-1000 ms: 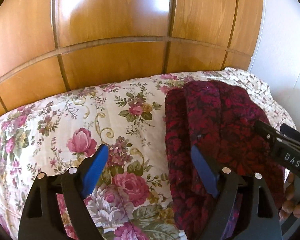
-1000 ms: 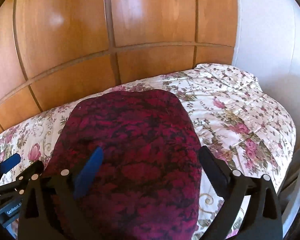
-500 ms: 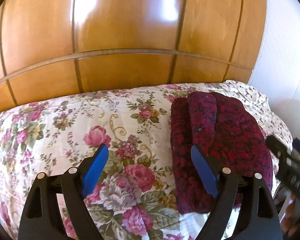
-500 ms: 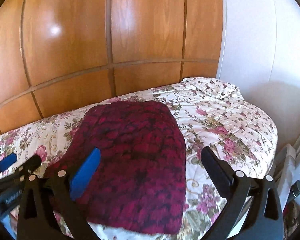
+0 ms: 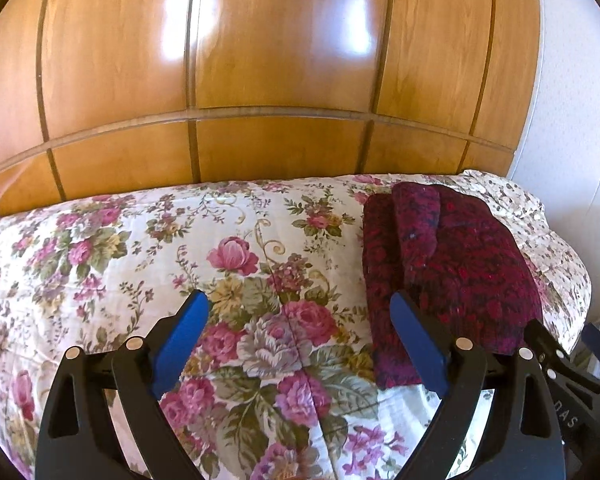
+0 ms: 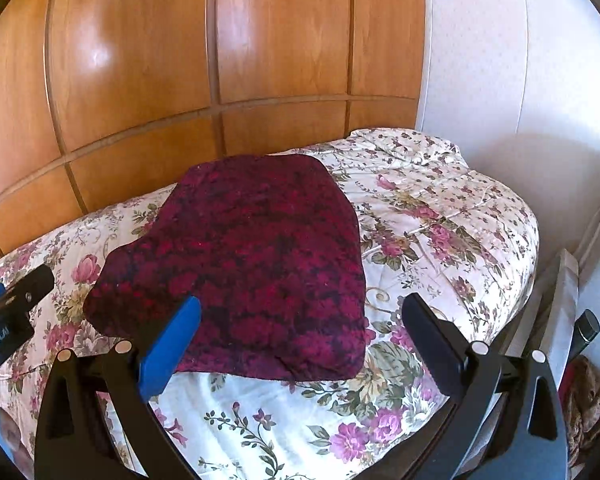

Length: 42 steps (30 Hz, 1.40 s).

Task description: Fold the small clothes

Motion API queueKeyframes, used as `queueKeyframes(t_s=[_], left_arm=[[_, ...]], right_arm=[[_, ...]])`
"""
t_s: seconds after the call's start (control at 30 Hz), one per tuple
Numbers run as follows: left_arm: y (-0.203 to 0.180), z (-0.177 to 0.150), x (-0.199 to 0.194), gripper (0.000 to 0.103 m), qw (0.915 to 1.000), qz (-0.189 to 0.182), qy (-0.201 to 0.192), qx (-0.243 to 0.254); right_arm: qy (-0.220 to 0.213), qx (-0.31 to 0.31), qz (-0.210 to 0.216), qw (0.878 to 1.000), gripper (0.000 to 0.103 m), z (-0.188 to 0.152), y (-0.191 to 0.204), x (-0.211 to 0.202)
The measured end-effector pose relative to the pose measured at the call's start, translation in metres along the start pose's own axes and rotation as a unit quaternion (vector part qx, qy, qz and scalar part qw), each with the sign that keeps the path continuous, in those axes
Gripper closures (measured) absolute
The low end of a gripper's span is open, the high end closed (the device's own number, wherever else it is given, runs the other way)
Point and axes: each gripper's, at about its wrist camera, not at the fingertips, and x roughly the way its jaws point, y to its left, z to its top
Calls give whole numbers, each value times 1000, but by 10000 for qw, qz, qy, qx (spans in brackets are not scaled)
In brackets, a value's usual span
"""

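Note:
A dark red patterned garment [image 5: 448, 272] lies folded into a compact block on the floral bedspread [image 5: 236, 264]; it also shows in the right wrist view [image 6: 252, 276]. My left gripper [image 5: 300, 340] is open and empty, held above the bedspread with the garment at its right fingertip. My right gripper [image 6: 304, 340] is open and empty, hovering in front of the garment's near edge. The right gripper's body shows at the lower right of the left wrist view [image 5: 568, 380]; the left gripper's body shows at the left edge of the right wrist view [image 6: 8, 308].
A wooden panelled wall [image 5: 260, 80] stands right behind the bed. A white wall [image 6: 520, 80] is on the right. The bed's right edge [image 6: 536, 248] drops to a gap holding a white board [image 6: 560, 312] and clutter.
Both grippers have pulled back and up from the garment, which now lies farther off and stays folded on the bedspread. Both stayed open.

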Motion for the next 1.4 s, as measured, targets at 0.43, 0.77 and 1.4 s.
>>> queueKeyframes(t_s=[0.43, 0.77, 1.4], left_arm=[[6, -6, -10, 10, 10000, 55, -72, -9], [3, -3, -18, 10, 9998, 37, -179, 76], [1, -1, -25, 10, 9996, 35, -250, 130]], right_arm=[[-139, -105, 104, 9998, 3, 1, 12, -11], [-124, -71, 143, 9998, 3, 1, 10, -10], [-117, -21, 149, 9998, 2, 0, 9, -13]])
